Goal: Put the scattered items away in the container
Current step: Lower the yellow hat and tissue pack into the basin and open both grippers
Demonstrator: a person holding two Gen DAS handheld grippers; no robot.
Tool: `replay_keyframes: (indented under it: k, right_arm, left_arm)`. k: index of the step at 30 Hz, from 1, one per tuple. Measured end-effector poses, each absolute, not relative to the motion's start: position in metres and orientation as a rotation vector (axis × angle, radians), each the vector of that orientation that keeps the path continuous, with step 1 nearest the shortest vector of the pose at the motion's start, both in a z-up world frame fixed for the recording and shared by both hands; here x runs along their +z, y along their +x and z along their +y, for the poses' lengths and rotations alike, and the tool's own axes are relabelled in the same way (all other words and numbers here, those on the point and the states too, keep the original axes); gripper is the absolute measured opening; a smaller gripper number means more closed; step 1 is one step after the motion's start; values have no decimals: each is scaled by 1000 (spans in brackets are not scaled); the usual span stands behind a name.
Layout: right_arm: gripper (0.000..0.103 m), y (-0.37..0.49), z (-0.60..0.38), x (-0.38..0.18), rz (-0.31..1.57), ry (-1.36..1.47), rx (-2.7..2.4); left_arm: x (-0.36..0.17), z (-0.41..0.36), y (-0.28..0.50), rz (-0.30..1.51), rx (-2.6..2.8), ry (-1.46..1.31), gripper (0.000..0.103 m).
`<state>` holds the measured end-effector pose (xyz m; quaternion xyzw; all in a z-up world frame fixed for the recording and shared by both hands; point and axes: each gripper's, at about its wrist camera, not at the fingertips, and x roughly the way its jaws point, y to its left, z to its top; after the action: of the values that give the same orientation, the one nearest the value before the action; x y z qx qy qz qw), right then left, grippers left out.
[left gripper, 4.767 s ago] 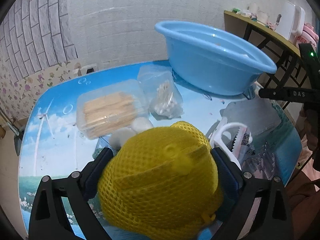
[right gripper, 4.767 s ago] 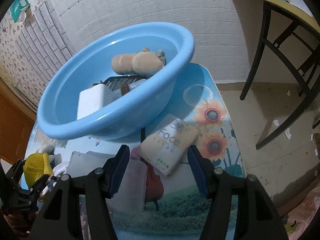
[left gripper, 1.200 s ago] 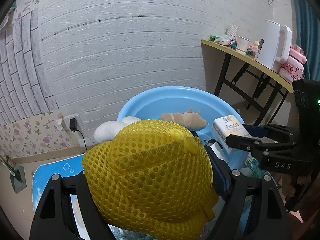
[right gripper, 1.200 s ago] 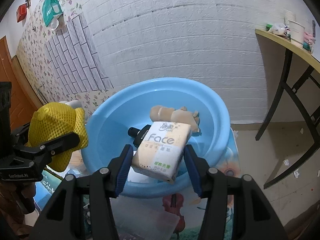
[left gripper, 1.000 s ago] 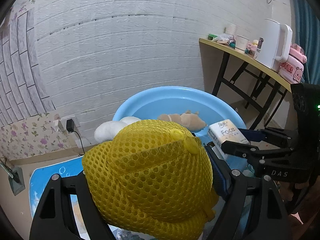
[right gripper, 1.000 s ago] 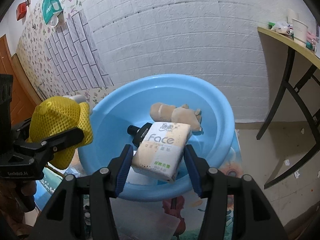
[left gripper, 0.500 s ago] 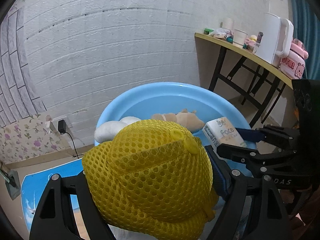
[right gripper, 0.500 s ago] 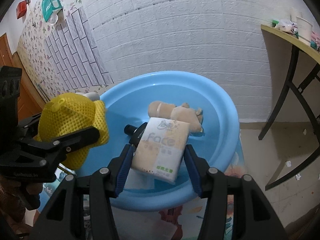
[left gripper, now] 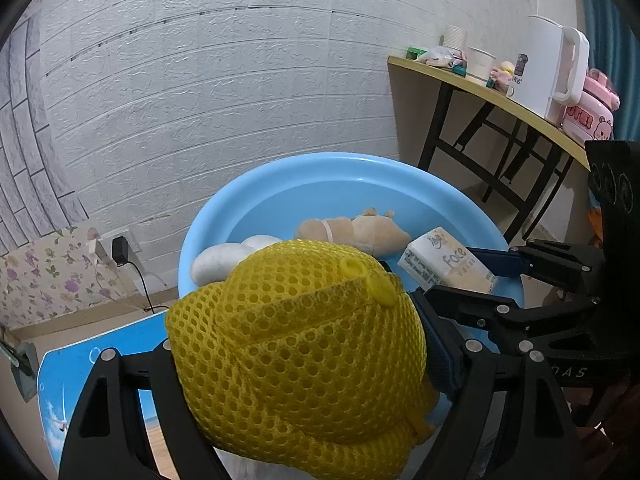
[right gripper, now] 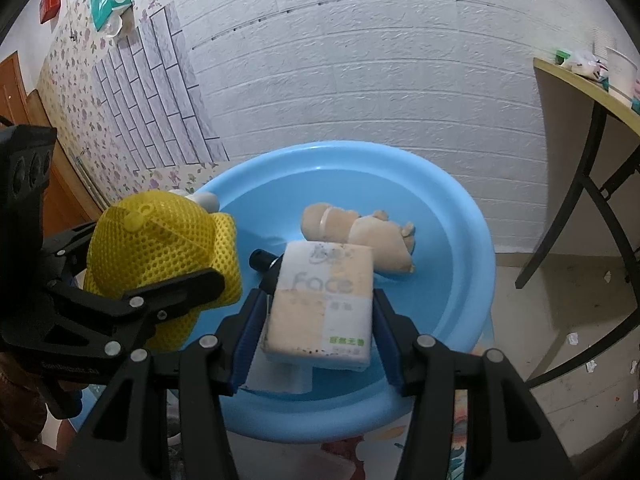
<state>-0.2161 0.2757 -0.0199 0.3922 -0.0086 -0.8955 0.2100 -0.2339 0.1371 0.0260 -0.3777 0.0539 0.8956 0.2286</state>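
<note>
Over the blue basin [right gripper: 452, 344] my two tongs tilt downward side by side. My left tongs [left gripper: 296, 360] grip a yellow mesh cap [left gripper: 296, 344] above its left rim; my right tongs [right gripper: 320, 316] clamp a tissue pack [right gripper: 320, 312] above its middle, near the plush toy [right gripper: 360, 236] inside.

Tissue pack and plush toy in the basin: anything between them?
Nothing in the right wrist view: tissue pack, held over the basin, overlaps the plush.
</note>
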Motion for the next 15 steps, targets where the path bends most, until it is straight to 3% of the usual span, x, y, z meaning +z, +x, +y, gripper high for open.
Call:
replay_keyframes:
  k: [15]
  right_arm:
    - [54, -208, 278, -15, -10, 1095, -2497]
  left_arm:
    - [37, 134, -223, 151, 2473, -1007, 86]
